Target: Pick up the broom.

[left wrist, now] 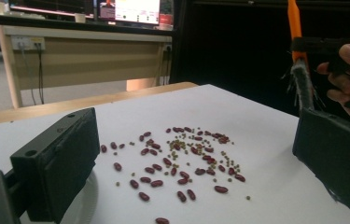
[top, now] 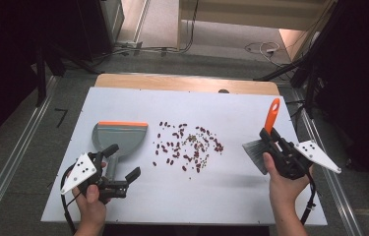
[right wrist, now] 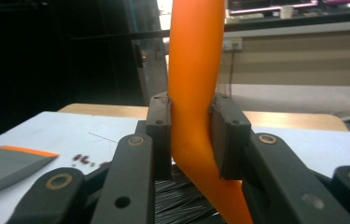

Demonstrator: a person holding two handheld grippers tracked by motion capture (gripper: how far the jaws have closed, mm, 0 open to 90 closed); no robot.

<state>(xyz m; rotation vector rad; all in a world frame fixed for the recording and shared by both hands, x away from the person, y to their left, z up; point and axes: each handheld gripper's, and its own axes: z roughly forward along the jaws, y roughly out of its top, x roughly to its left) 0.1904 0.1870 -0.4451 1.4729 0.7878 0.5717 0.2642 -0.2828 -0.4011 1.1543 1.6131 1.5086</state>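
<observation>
**Desk:** Now, from the left: what has the left gripper (top: 121, 165) got?

**Photographer:** Nothing. Seen from the high view, its jaws stand wide apart over the handle of the grey dustpan (top: 119, 138), one on each side, pads not pressing. Whether they graze the handle is hard to say; the person's left hand (top: 91, 196) covers the gripper's rear. The pan lies flat on the white board (top: 123, 103), orange lip pointing away from the person.

**Desk:** And the middle?

**Photographer:** A scatter of red kidney beans (top: 188, 145) mixed with smaller greenish beans (left wrist: 180, 143), just right of the pan's lip. The small ones blur together from above; the left gripper view separates them better.

**Desk:** The right side?

**Photographer:** The right gripper (right wrist: 190, 135) is clamped on the orange handle of a hand brush (top: 271, 116), pads tight against both sides. Bristles (top: 255, 153) point down toward the board, partly hidden behind the gripper. In the right gripper view the handle's top is cut off by the frame.

**Desk:** Room to work?

**Photographer:** Bare board lies between beans and brush, and in front of the beans toward the person. The brush sits near the board's right edge; the pan is well in from the left edge.
</observation>
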